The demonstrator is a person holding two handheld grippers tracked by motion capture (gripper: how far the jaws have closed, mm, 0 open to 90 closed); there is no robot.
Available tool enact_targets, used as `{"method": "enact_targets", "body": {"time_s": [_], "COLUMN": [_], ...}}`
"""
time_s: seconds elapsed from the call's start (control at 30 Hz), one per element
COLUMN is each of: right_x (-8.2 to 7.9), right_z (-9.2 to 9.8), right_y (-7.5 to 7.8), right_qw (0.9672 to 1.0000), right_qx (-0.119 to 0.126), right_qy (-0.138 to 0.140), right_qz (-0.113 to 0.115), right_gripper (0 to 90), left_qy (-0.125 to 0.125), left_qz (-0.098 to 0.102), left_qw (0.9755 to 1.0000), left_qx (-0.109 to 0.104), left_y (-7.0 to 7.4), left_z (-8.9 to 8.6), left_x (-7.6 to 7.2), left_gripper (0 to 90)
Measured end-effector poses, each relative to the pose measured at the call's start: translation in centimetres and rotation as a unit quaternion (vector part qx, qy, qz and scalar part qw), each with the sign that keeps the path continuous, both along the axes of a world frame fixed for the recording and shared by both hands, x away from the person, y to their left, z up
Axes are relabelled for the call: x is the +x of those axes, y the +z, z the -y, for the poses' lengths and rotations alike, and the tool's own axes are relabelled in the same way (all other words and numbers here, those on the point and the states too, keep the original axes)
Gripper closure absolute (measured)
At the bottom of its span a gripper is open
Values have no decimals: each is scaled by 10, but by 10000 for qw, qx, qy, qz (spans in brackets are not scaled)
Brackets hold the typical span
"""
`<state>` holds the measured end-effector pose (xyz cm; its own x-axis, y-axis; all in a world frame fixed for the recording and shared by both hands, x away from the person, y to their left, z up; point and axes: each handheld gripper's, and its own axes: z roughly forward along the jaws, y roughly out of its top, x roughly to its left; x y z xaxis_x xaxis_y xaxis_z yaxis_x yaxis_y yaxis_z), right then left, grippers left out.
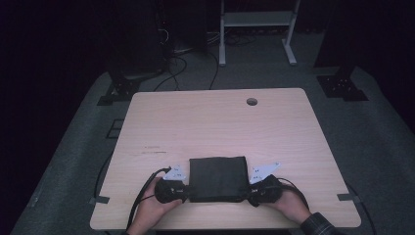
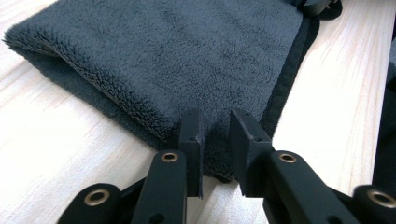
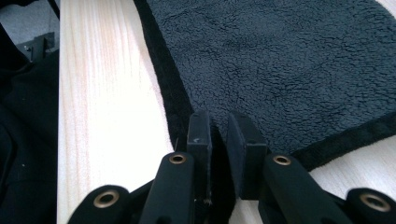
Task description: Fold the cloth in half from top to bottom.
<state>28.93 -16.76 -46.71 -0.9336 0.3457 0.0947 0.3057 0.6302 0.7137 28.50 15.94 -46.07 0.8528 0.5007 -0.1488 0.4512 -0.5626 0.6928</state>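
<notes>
— Towel (image 1: 218, 177), dark and fleecy, lies folded flat at the six o'clock edge of the table (image 1: 215, 122). See it?

— Yes. The left gripper (image 1: 186, 190) sits at its nine o'clock side, the right gripper (image 1: 246, 192) at its three o'clock side, both on the near corners.

— And the jaws?

— Narrow on both. In the left gripper view the pads (image 2: 192, 135) pinch a corner of the fleece; in the right gripper view they clamp the dark hem (image 3: 170, 93) at the other corner.

— Lifted?

— It rests on the wood.
</notes>
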Motion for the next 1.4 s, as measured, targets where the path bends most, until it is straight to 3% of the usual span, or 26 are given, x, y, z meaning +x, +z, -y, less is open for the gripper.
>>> {"method": "enact_targets", "body": {"time_s": [0.13,0.27,0.4,0.63,0.77,0.93,1.03,1.17,1.3,1.4], "right_x": [3,9,15,17,14,10,8,5,5,6], "right_z": [5,16,30,56,73,93,103,113,119,120], "right_y": [4,7,9,7,5,1,-4,-8,-11,-15], "right_qw": [9998,9986,9957,9879,9813,9747,9712,9684,9657,9635], "right_qx": [134,220,324,239,172,196,67,-2,-34,-247], "right_qy": [-125,-481,-860,-1519,-1880,-2184,-2342,-2449,-2556,-2622], "right_qz": [-22,97,131,205,378,431,436,467,452,474], "right_gripper": [616,484,350,160,133,106,94,90,90,91], "left_qy": [95,356,637,1062,1335,1544,1628,1644,1704,1750], "left_qz": [117,286,565,675,717,602,557,452,497,605], "left_qw": [9999,9989,9963,9920,9880,9857,9844,9843,9830,9810], "left_qx": [-27,-114,-102,36,308,310,372,450,474,573], "left_y": [4,7,8,6,3,-4,-9,-15,-16,-19], "left_z": [-6,-20,-34,-60,-76,-96,-104,-110,-116,-118], "left_x": [-1,-2,-4,-6,-8,-11,-13,-15,-14,-15], "left_gripper": [626,518,384,269,202,168,130,92,78,42]}}
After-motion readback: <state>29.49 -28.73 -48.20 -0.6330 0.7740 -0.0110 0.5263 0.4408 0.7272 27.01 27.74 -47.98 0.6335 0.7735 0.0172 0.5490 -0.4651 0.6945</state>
